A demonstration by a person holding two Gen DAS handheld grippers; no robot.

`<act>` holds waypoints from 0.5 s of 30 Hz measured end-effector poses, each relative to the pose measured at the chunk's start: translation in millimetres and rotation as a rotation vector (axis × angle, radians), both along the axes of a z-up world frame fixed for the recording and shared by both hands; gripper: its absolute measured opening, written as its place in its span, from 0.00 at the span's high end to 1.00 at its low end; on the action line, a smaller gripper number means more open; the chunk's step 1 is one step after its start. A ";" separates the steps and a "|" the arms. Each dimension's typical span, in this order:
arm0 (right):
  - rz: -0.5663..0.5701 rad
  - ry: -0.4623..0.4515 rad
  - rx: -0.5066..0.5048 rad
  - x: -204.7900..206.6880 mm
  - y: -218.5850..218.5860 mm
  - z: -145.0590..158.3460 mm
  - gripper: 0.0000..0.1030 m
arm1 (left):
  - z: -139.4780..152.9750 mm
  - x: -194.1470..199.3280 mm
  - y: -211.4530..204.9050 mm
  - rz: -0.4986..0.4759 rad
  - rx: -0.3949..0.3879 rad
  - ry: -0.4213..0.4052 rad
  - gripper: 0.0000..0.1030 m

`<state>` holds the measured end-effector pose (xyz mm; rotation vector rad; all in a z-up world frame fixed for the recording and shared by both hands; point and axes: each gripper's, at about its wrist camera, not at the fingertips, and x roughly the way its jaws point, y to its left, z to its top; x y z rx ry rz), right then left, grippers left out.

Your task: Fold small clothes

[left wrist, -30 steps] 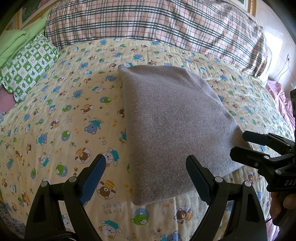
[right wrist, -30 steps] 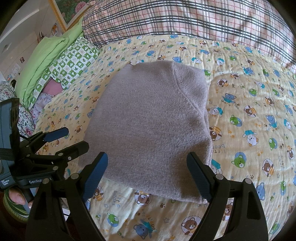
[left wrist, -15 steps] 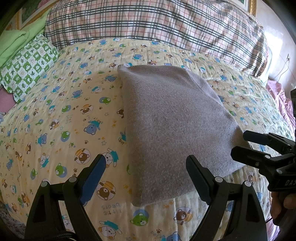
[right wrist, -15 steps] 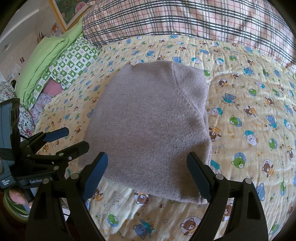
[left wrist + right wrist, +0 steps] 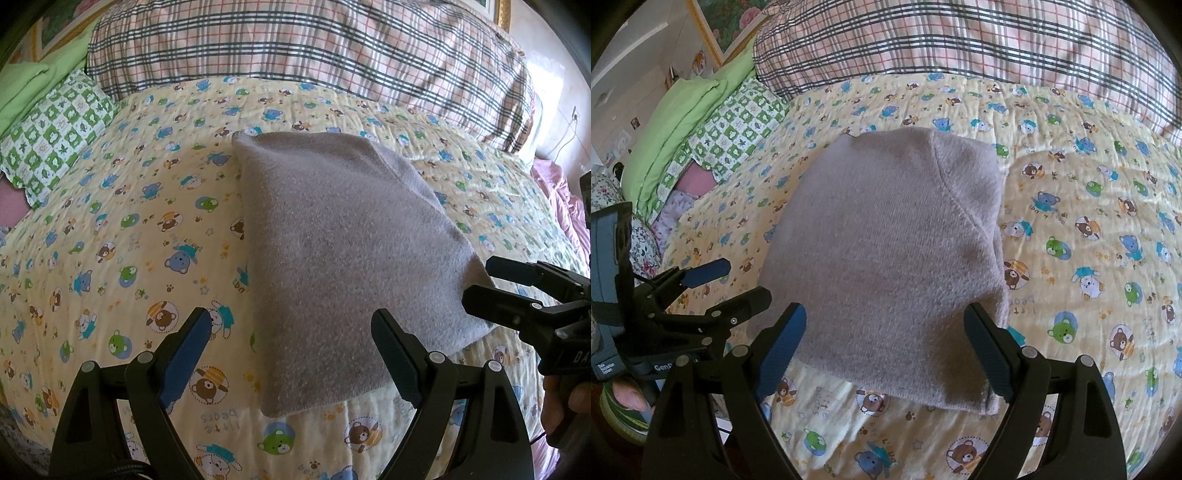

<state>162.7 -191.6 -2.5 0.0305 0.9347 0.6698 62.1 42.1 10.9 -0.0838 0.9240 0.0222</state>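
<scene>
On the bed's yellow bear-print quilt, the left tongs hover with jaws wide apart and empty, just off the near left corner of the folded grey knit garment. The garment lies flat mid-quilt, a tidy rectangle, a seam running down its right side. The right tongs hang over its near edge, likewise spread and gripping nothing. The fold looks finished or one pass short; any next move would need both near corners pinched together.
</scene>
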 end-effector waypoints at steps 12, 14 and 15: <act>-0.004 -0.010 -0.002 4.7 -0.6 3.1 0.15 | 4.7 10.0 -3.7 -0.008 0.002 -0.010 0.14; -0.012 -0.014 -0.003 8.7 -3.3 4.5 0.15 | 5.2 15.9 -2.1 -0.008 -0.011 -0.008 0.14; -0.016 -0.015 -0.004 11.1 -4.5 5.0 0.15 | 4.6 17.6 -0.7 -0.006 -0.010 -0.008 0.14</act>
